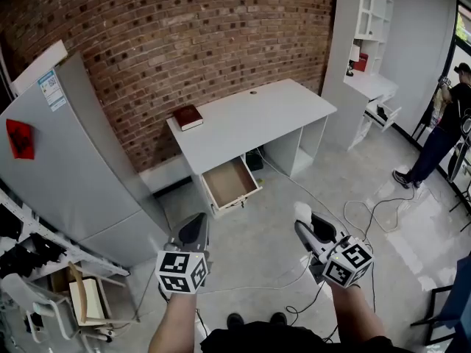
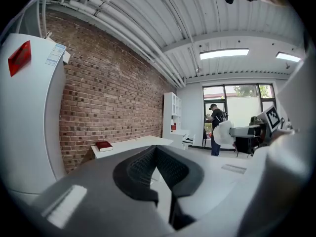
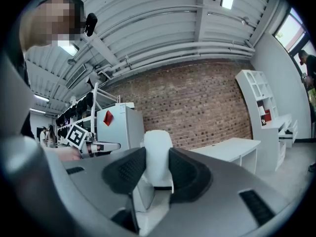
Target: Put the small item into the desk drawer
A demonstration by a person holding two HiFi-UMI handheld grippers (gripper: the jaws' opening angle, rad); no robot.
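The white desk (image 1: pixel 250 116) stands against the brick wall, and its drawer (image 1: pixel 229 183) is pulled open and looks empty. A small white item (image 1: pixel 302 212) sits between the pads of my right gripper (image 1: pixel 305 225), which is shut on it, above the floor in front of the desk and to the right of the drawer. In the right gripper view the item (image 3: pixel 157 149) fills the gap between both pads of the gripper (image 3: pixel 157 164). My left gripper (image 1: pixel 195 230) hangs left of it, below the drawer, shut and holding nothing (image 2: pixel 157 154).
A red book (image 1: pixel 187 116) lies on the desk's left end. A tall grey fridge (image 1: pixel 66 160) stands at the left, and a white shelf unit (image 1: pixel 364 28) at the right. A person (image 1: pixel 441 131) stands far right. Cables (image 1: pixel 368 212) trail on the floor.
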